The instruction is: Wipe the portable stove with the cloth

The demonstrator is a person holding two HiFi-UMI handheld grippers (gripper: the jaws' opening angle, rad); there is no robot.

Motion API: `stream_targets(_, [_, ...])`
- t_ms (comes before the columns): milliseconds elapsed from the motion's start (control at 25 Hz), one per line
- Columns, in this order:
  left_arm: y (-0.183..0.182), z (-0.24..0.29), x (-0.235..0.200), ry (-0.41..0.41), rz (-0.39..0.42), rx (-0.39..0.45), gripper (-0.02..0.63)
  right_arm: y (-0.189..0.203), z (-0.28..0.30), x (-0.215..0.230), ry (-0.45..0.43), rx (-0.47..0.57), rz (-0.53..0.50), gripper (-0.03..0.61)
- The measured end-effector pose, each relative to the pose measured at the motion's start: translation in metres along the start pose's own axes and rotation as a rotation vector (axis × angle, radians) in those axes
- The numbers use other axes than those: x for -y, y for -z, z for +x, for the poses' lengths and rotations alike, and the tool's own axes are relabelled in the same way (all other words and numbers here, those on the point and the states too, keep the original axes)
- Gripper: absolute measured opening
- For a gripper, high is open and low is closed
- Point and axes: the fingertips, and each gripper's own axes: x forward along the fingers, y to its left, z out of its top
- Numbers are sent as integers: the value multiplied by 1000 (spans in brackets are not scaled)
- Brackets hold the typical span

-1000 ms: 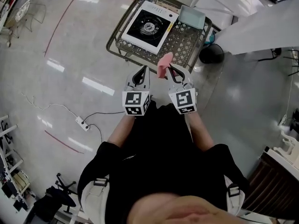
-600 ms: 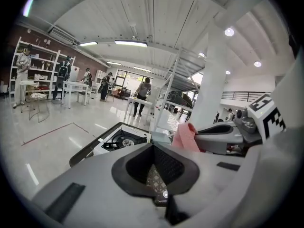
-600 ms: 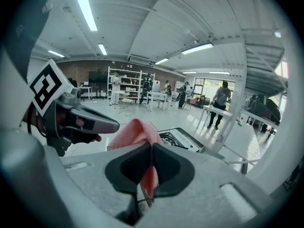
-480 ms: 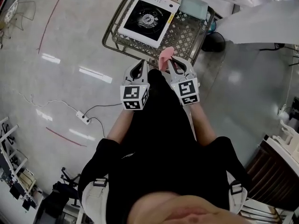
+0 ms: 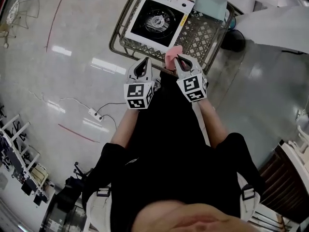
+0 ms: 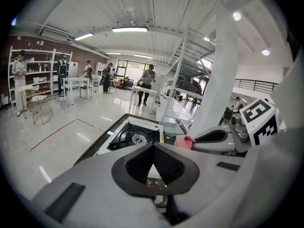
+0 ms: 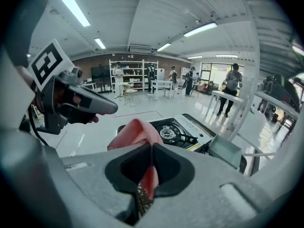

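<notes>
Nearer than a second ago, both grippers are now held at the near edge of the wire-mesh metal worktop [image 5: 203, 33]; this is seen only in the head view. Distant standing people [image 6: 148, 82] are shown only in the gripper views. The left gripper [image 6: 153, 145] is kept with fingers pressed together, empty. The right gripper [image 7: 152, 146] fingers are clamped on the pink cloth [image 7: 135, 132]. The white portable stove with black burner plate [image 5: 161, 19] is seen lying on the worktop, untouched by the cloth.
</notes>
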Motion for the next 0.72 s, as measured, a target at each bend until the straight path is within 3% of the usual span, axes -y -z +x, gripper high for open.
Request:
stream_targets(240, [-4,30,-11,-9,17,-69,-2,18,46,14,-38,-8,-54,18])
stream_targets(520, [-20,48,-27,-54,-22,-83,-2,36,79,44,-45,-21,18,18])
stream_targets(600, [-24,53,-36,-78,-35,-85,-2,44,90,40,-72,-51,-37,19])
stream_targets(720, [-27,64,-45,-108,-54,-91,-2,65,107,28,-125,-112,-232,21])
